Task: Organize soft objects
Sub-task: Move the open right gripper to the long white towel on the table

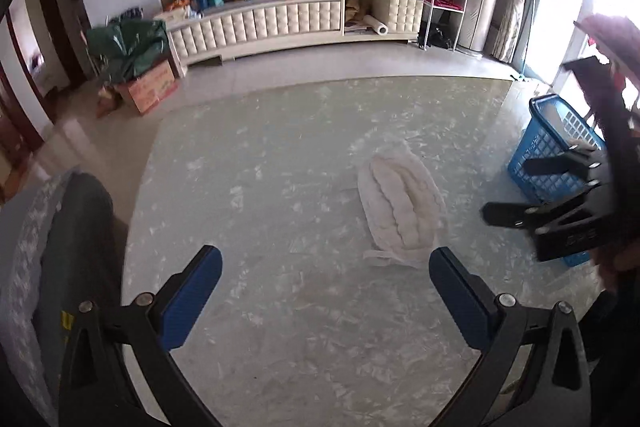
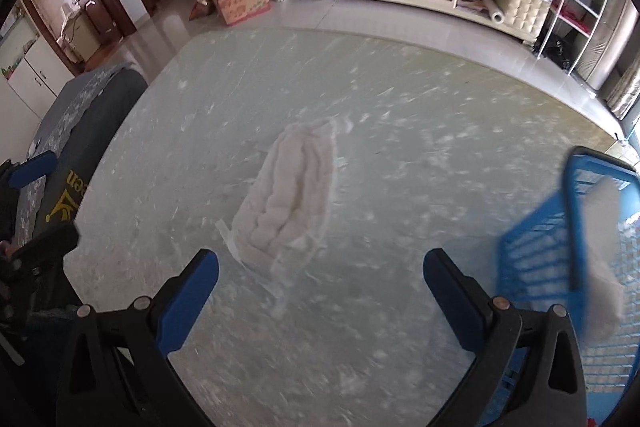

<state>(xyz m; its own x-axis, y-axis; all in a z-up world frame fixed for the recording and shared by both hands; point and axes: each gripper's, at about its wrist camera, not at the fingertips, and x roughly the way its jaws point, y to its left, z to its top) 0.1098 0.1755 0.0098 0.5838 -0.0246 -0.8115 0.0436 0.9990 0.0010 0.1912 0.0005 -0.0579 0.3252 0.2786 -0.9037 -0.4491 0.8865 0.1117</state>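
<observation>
A soft, ribbed white fabric bundle, oval in outline, lay on the glossy marbled table, near a blue plastic lattice basket holding a pale fluffy item. Left gripper hovered over the table short of the bundle, jaws spread, empty. Right gripper likewise released, between bundle and basket.

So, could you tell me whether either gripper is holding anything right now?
No: the left gripper and right gripper are open and empty; the white cloth lies untouched.
</observation>
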